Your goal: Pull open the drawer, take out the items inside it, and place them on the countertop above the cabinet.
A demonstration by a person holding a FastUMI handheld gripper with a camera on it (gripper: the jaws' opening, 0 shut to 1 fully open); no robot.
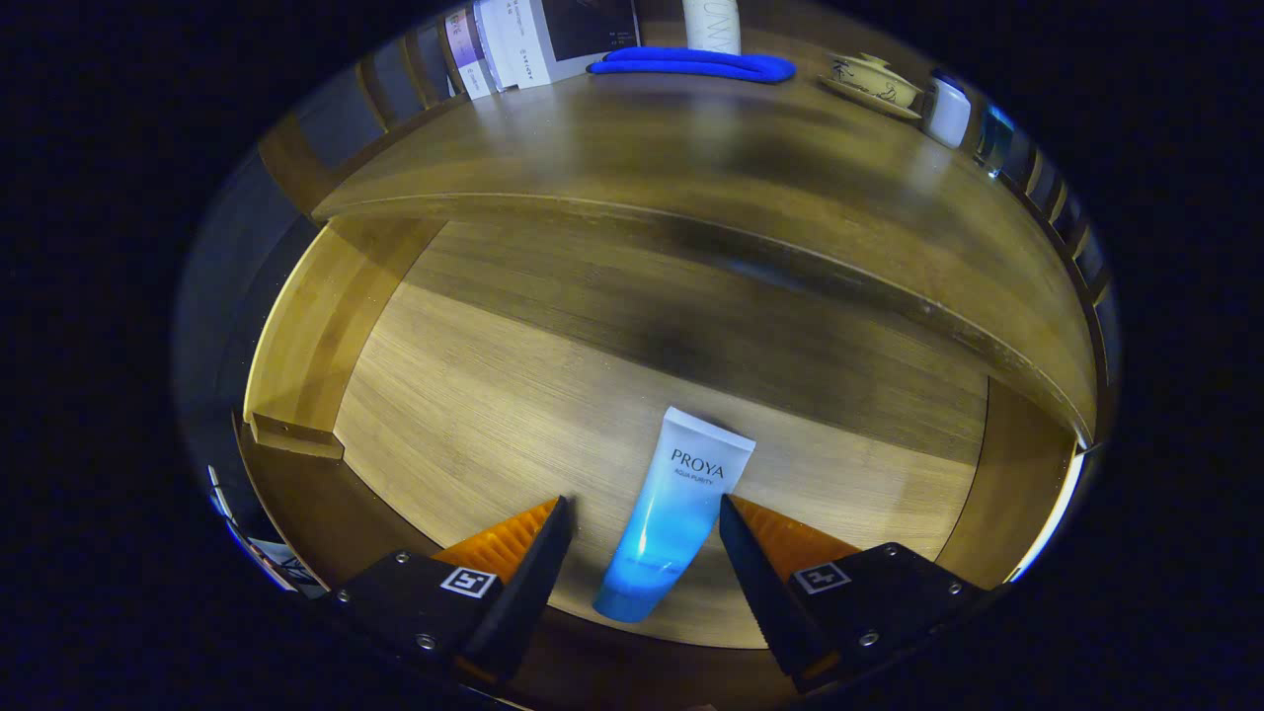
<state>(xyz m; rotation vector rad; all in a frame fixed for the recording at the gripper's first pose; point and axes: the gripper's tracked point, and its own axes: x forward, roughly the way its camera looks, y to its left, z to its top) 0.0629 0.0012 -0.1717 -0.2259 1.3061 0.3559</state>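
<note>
Tube (pixel 676 513) lies in drawer (pixel 464 395) between spread claw (pixel 644 518) fingers.

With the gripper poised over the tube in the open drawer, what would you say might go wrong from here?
1. The gripper is open with the tube lying between its fingers, tilted a little across them. Closing may squeeze the soft body off-centre, so it could twist or slip out.
2. The countertop edge overhangs the drawer; lifting straight up and forward might knock the tube against it.
3. A blue cloth and a lidded cup sit at the back, which limits where the tube can go.
</note>
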